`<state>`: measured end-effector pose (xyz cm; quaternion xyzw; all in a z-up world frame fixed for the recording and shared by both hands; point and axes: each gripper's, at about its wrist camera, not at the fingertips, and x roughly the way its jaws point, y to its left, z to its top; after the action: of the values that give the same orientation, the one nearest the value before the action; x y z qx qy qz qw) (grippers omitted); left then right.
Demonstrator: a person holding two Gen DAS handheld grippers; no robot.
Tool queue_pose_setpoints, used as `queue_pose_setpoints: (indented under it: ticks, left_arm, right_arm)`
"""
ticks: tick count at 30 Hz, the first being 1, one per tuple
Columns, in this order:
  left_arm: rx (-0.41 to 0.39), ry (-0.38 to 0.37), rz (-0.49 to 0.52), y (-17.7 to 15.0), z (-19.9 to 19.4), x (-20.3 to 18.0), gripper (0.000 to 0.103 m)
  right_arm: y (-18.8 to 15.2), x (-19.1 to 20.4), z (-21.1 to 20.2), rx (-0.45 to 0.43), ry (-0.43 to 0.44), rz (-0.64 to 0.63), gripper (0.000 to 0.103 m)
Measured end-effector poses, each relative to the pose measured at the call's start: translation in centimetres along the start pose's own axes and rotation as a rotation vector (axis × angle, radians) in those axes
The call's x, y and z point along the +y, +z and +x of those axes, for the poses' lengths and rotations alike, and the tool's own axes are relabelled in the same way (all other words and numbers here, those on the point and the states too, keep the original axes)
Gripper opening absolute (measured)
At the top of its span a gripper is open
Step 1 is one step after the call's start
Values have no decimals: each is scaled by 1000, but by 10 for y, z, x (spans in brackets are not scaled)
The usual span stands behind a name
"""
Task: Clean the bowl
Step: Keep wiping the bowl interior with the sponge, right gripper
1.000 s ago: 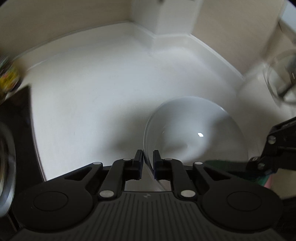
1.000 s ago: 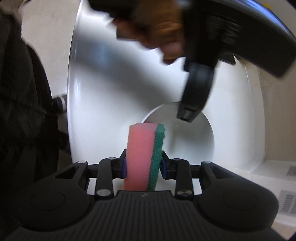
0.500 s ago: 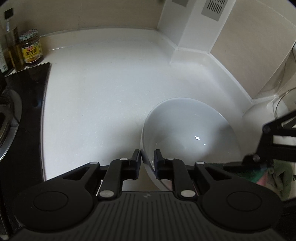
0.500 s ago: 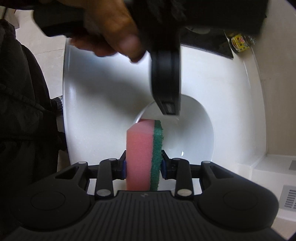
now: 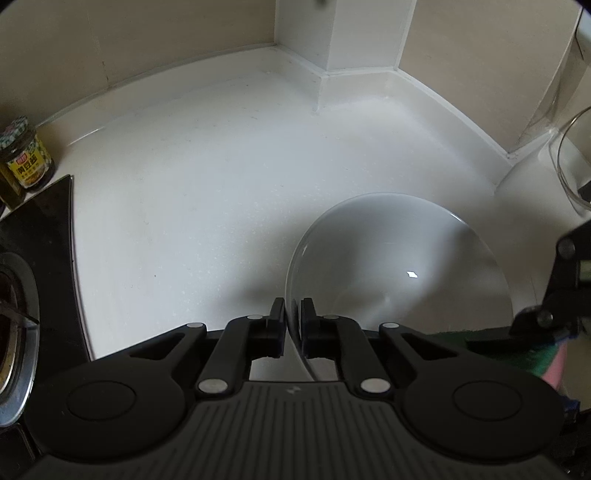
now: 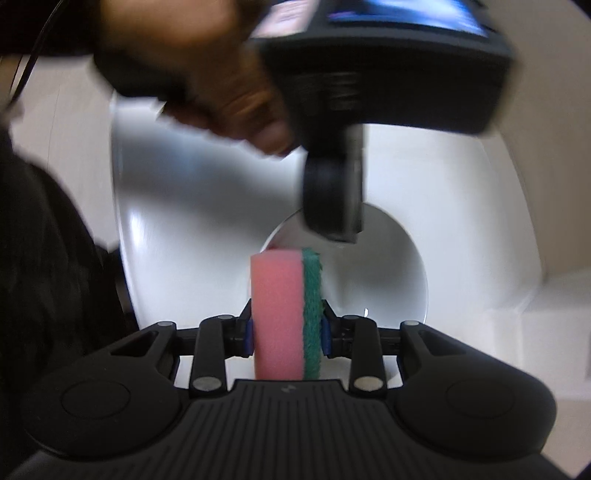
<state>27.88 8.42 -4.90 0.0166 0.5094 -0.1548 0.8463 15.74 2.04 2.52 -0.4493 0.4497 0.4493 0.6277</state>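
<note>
A white bowl (image 5: pixel 399 258) is held above the white counter. My left gripper (image 5: pixel 293 325) is shut on its near rim, one finger inside and one outside. In the right wrist view the bowl (image 6: pixel 391 273) lies ahead, with the left gripper and the hand holding it blurred above. My right gripper (image 6: pixel 287 332) is shut on a pink sponge with a green scouring side (image 6: pixel 284 314), held upright just before the bowl's near edge. The sponge also shows at the lower right of the left wrist view (image 5: pixel 546 354).
A white counter (image 5: pixel 207 192) runs to a beige wall with a white corner column (image 5: pixel 362 33). A black stove top (image 5: pixel 33 258) lies at the left, with a jar (image 5: pixel 26 158) behind it. A glass vessel (image 5: pixel 572 166) stands at the right edge.
The left gripper has swung with the bowl, so the counter view shifted and the jar moved down the left edge. In the right wrist view the bowl and left gripper shifted right.
</note>
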Motion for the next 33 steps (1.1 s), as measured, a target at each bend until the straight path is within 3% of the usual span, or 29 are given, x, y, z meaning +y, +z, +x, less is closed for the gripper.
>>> queue_pose_setpoints:
  ticks: [8, 11, 19, 26, 29, 33]
  left_arm:
    - [-10, -3, -55, 0, 3, 3, 5]
    - [-5, -1, -61, 3, 4, 3, 4]
    - [30, -26, 60, 12, 8, -1, 6]
    - [17, -27, -56, -8, -10, 6, 13]
    - [-1, -11, -67, -16, -15, 4, 14]
    - [-7, 0, -52, -14, -13, 2, 10]
  right_arm:
    - [-11, -6, -1, -91, 38, 189, 27]
    - [-7, 6, 0, -62, 23, 124, 27]
    - [-9, 41, -3, 64, -31, -182, 27]
    - [-15, 55, -3, 66, -35, -166, 27]
    - [-3, 22, 22, 55, -33, -135, 27]
    - [-16, 15, 13, 21, -19, -109, 27]
